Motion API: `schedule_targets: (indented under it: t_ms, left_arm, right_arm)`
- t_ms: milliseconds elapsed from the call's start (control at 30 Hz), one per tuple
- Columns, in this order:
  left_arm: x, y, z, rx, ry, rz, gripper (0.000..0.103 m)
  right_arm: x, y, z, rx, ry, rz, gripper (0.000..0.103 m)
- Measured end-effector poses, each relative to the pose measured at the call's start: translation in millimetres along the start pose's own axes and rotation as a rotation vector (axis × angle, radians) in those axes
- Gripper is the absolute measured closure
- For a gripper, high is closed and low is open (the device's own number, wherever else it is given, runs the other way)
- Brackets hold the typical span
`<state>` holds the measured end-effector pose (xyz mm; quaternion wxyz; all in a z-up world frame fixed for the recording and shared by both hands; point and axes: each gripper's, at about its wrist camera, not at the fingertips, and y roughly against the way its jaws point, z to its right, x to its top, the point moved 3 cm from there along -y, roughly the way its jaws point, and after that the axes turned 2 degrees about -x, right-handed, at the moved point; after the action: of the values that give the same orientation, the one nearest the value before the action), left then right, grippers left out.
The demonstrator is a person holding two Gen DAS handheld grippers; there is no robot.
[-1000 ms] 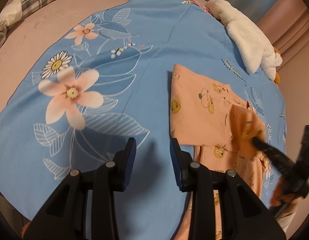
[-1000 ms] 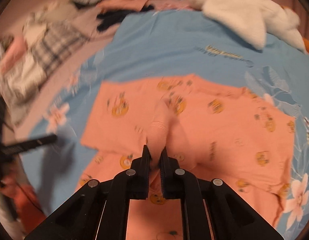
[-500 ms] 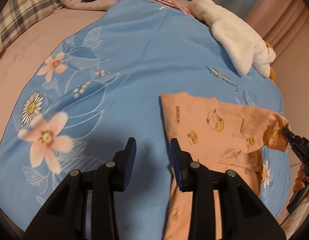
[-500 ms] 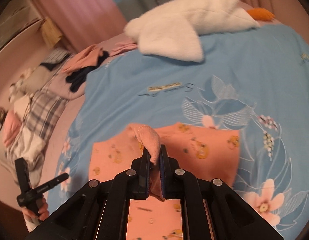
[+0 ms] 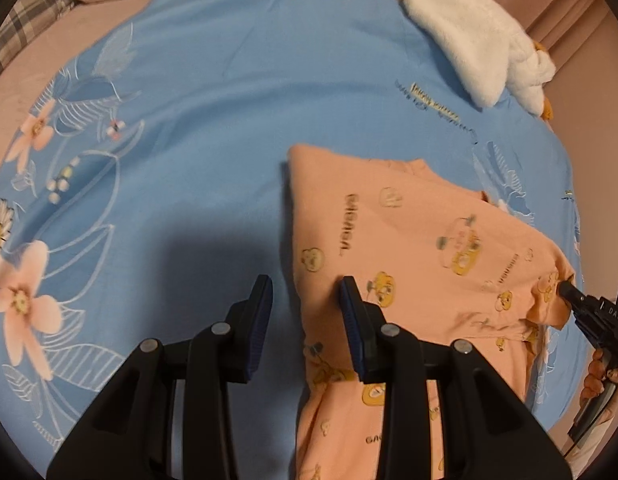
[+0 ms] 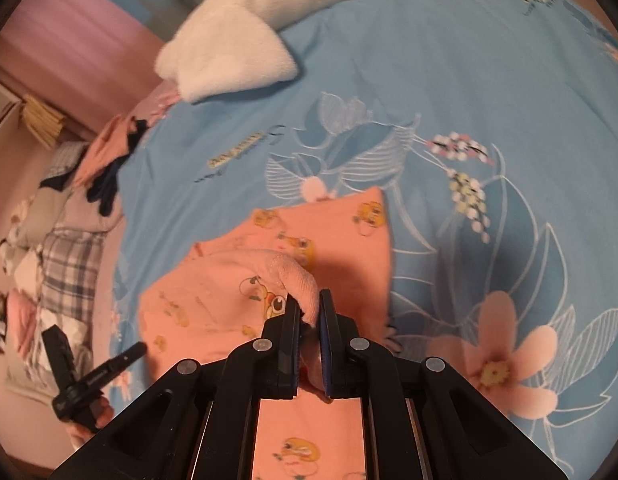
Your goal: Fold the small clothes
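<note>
A small orange garment (image 5: pixel 409 248) with yellow cartoon prints lies on the blue floral sheet (image 5: pixel 213 128). My left gripper (image 5: pixel 307 300) is open and empty, low over the garment's left edge. My right gripper (image 6: pixel 309 312) is shut on a fold of the orange garment (image 6: pixel 245 296) and holds it lifted above the rest. In the left wrist view the right gripper (image 5: pixel 569 292) pinches the garment's right corner. In the right wrist view the left gripper (image 6: pixel 139 347) shows at lower left.
A white plush duck (image 5: pixel 477 36) lies at the sheet's far edge, also in the right wrist view (image 6: pixel 245 44). Piled clothes (image 6: pixel 105 168) and a plaid blanket (image 6: pixel 69 268) lie on the pink bed beside the sheet (image 6: pixel 449 80).
My right gripper has pulled the pinched fold of the garment out to the right, spreading the top layer. My left gripper has moved toward the garment's left edge, still open.
</note>
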<state>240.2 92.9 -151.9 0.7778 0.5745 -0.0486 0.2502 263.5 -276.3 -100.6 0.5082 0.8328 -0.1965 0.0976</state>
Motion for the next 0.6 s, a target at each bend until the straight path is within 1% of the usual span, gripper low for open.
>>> schedule_targets:
  t_ms: [67,133,167,200,300,367,400,433,500,600]
  left_arm:
    - [0,-9,-2,0.01,0.009,-0.019,0.069]
    - [0,-15,-2,0.013,0.014,-0.028,0.068]
    - [1,-17,-3,0.015,0.018,-0.03,0.065]
    - [2,-18,-2,0.016,0.021,-0.03,0.065]
    - [4,-20,-4,0.006,0.038,-0.03,0.065]
    - [5,-18,-4,-0.004,0.047,-0.03,0.066]
    - [3,-14,-5,-0.012,0.048,-0.025,0.07]
    - [2,-11,-4,-0.018,0.045,-0.018,0.069]
    - [-2,-2,-3,-0.035,0.043,-0.006,0.068]
    - [-14,9,-3,-0.08,0.043,-0.006,0.067]
  right_arm:
    - [1,-10,5,-0.01,-0.021,-0.027,0.093]
    - [4,-19,11,-0.054,-0.029,-0.041,0.093]
    - [5,-22,13,-0.073,-0.033,-0.037,0.093]
    - [6,-24,14,-0.077,-0.037,-0.034,0.093]
    - [8,-22,15,-0.084,-0.028,-0.011,0.093]
    - [7,-13,15,-0.091,-0.017,0.021,0.093]
    - [7,-6,15,-0.083,-0.014,0.037,0.087]
    - [6,-2,16,-0.078,-0.014,0.048,0.072]
    - [3,8,18,-0.074,-0.014,0.073,0.05]
    - [-8,11,20,-0.069,0.0,0.063,0.05]
